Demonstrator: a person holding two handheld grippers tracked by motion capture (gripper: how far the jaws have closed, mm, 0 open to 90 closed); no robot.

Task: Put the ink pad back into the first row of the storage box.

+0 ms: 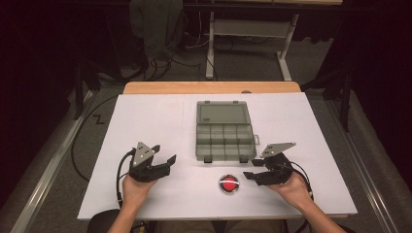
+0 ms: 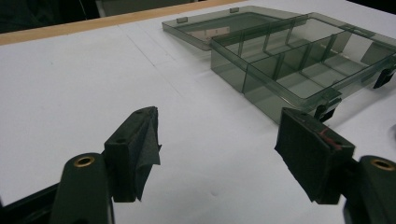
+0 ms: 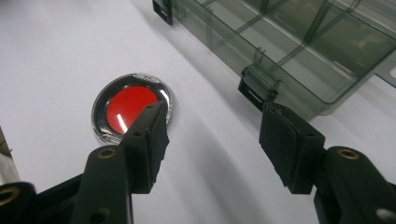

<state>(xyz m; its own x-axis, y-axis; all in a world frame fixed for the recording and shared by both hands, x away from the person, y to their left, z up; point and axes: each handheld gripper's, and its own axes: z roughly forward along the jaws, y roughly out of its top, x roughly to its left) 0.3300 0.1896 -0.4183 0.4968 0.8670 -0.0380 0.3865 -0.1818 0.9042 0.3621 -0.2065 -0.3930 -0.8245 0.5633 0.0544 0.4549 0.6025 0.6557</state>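
Nearest us, at the bottom of the high view, we see two forearms come in, each hand wrapped around a gripper; the left hand (image 1: 134, 188) holds the left gripper (image 1: 164, 154) low over the white table (image 1: 145, 121), and the right hand (image 1: 293, 187) holds the right gripper (image 1: 253, 170) on the other side; each gripper carries a grey three-cornered plate on top, and a black cable trails back from each along the wrist.

In the left gripper view we find its jaws spread wide, with bare white tabletop between the dark pads (image 2: 140, 149) and nothing held; in the right gripper view the jaws stand wide apart too, likewise holding nothing; one of its pads (image 3: 149, 140) overlaps the rim of a round red disc in a clear, shiny ring (image 3: 130, 108), which lies flat on the table.

In the high view that red disc (image 1: 229, 184) sits between the two grippers, nearer the right one, close to the near edge of the table.

Just beyond it lies a smoky translucent compartment box (image 1: 225, 137), open, its lid (image 1: 223, 114) folded back flat on the table on the far side; dividers split the tray into two rows of small cells, and we see nothing in them; black latches (image 3: 256, 93) hang at its near edge, one just ahead of the right gripper.

Farther off, a strip of wood (image 1: 211, 87) edges the table, and beyond it are grey floor, loose cables and the white legs of another table (image 1: 286, 53).
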